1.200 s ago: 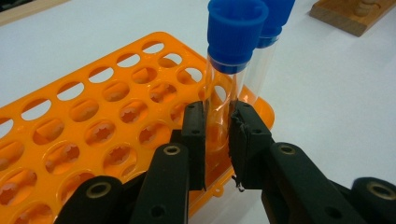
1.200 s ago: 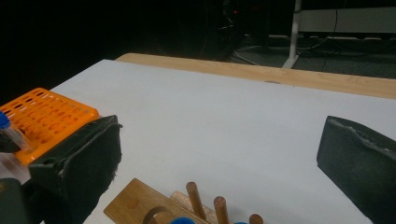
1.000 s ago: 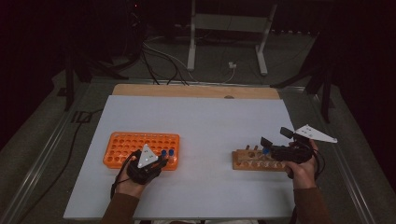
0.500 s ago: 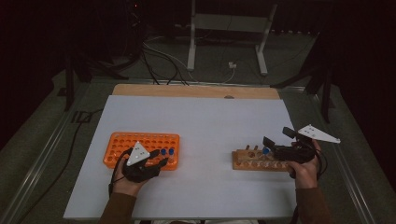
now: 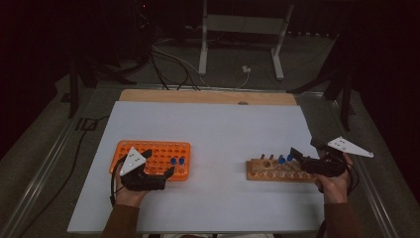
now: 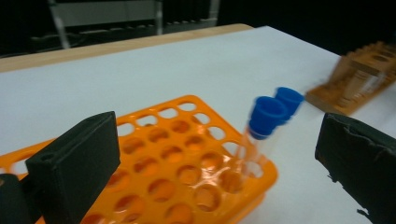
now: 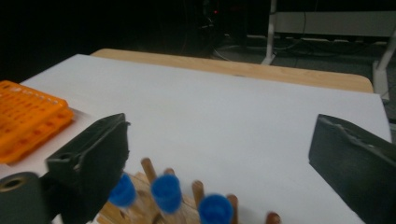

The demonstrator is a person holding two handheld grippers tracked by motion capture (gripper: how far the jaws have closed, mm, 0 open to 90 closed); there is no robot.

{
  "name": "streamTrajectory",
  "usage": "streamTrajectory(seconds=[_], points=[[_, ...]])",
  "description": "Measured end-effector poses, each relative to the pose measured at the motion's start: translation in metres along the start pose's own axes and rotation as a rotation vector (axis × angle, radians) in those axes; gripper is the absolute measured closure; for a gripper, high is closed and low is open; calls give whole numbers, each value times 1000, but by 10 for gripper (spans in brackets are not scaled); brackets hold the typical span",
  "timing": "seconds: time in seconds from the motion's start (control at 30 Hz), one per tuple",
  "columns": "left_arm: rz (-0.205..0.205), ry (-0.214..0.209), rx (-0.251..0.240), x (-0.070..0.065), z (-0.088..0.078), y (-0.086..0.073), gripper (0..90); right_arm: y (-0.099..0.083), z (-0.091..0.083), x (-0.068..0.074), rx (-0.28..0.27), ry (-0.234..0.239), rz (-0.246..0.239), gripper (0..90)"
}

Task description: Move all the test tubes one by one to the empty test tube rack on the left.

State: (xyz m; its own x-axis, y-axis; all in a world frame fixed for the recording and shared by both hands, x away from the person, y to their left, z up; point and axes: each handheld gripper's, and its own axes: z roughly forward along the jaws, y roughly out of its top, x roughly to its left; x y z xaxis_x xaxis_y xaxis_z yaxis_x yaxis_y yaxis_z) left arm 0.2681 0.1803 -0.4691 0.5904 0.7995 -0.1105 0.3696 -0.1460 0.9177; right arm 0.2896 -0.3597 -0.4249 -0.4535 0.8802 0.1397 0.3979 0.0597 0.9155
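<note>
An orange tube rack [image 5: 148, 151] lies at the table's left with two blue-capped tubes [image 5: 177, 161] upright at its right end. My left gripper [image 5: 159, 164] sits at the rack's near edge; its jaws have just been opening. In the left gripper view the orange rack [image 6: 177, 158] and its blue-capped tubes [image 6: 268, 114] stand between the wide jaws of the left gripper [image 6: 219, 140], untouched. A wooden rack [image 5: 277, 171] at the right holds blue-capped tubes [image 5: 285, 158]. My right gripper [image 5: 304, 151] hovers at them, its jaws just closing slightly, still wide. In the right gripper view three blue caps [image 7: 166, 189] sit low between the right gripper [image 7: 224, 154] jaws.
The white table top [image 5: 218, 129] ends at a wooden strip [image 5: 208, 96] along the far edge. Beyond it, cables and a metal stand [image 5: 242, 29] lie on the dark floor. The orange rack's corner [image 7: 28, 116] is seen far left in the right gripper view.
My left gripper has opened off the blue-capped tube in the orange rack and drawn back to the left. The right hand has drifted slightly to the right by the wooden rack.
</note>
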Motion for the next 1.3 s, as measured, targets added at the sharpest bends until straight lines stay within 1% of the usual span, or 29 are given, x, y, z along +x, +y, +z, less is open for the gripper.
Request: streamTrajectory(seconds=[0.07,0.1,0.13,0.17,0.23,0.33,0.4,0.5,0.57,0.63,0.73,0.77,0.87,0.97,1.07,1.2,1.3], points=[[-12,24,-6,4,-2,0,6,-3,-2,-2,5,-8,-6,85],[-19,37,-2,4,-2,0,6,-4,-4,-3,6,-7,-4,111],[-22,58,9,6,-2,-1,6,-5,-4,-4,2,0,-8,154],[-23,69,14,7,-2,-1,6,-7,-6,-4,2,9,-11,171],[-35,86,20,9,-1,-3,6,-9,-7,-5,8,-4,-21,217],[-51,103,16,12,-2,-3,7,-13,-9,-7,7,-2,-20,299],[-57,106,17,14,-2,-4,6,-15,-11,-8,11,15,-27,399],[-53,111,32,14,-1,-5,6,-19,-13,-9,19,36,-48,523],[-47,113,37,12,0,-5,7,-21,-13,-9,33,50,-64,569],[-41,112,40,11,1,-5,7,-24,-13,-9,48,61,-80,598],[-42,113,47,11,2,-5,7,-27,-13,-9,64,67,-84,640],[-44,115,47,11,2,-5,7,-28,-13,-9,67,71,-85,668],[-49,116,44,12,1,-6,7,-31,-12,-10,81,84,-89,709],[-51,116,45,12,1,-6,7,-36,-10,-9,99,92,-96,723],[-48,113,48,11,2,-6,7,-38,-8,-8,105,92,-100,731],[-48,112,48,11,2,-6,7,-40,-5,-5,121,77,-132,735],[-50,113,48,11,2,-6,7,-42,-3,-4,125,70,-137,734]])
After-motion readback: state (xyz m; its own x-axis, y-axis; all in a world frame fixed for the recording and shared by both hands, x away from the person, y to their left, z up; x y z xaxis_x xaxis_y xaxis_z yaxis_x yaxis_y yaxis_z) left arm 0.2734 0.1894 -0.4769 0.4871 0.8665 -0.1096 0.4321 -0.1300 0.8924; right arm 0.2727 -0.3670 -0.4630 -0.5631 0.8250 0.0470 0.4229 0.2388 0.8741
